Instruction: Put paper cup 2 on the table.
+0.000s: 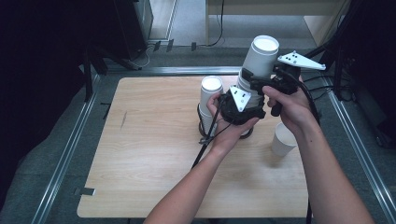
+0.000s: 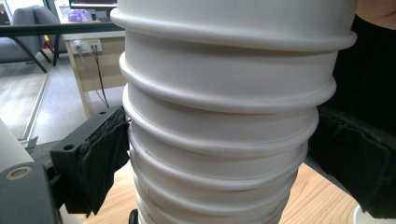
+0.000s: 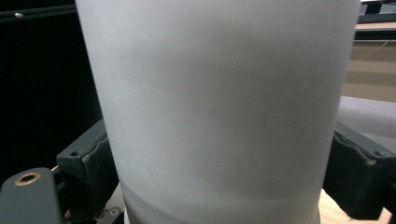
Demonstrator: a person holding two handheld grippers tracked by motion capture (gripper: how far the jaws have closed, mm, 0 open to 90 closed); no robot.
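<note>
Your left claw [image 1: 243, 100] is clamped around the lower part of a tall stack of white paper cups turned upside down [image 1: 256, 70]. In the left gripper view its two black padded jaws press against opposite sides of the stack [image 2: 224, 116], where the rolled rims sit one above another. The stack leans away from you and to the right, with its foot near the middle of the light wooden table [image 1: 154, 154].

Your right claw [image 1: 275, 74] grips the same stack higher up, at the topmost cup. In the right gripper view the smooth white wall of that cup [image 3: 219, 107] sits between the two jaws, and both jaws touch it. The grey three-cornered plate [image 1: 301, 60] on top of this claw points right, just beside the cup's upturned base.

A second, shorter stack of white upside-down paper cups [image 1: 210, 95] stands upright on the table, just beside your left hand [image 1: 229, 130] on its left side. A single white paper cup [image 1: 283, 139] stands mouth up on the table near the right edge, below your right hand [image 1: 289, 105] and well apart from both stacks.

A black cable [image 1: 208, 135] hangs from the left claw down across your left wrist.
</note>
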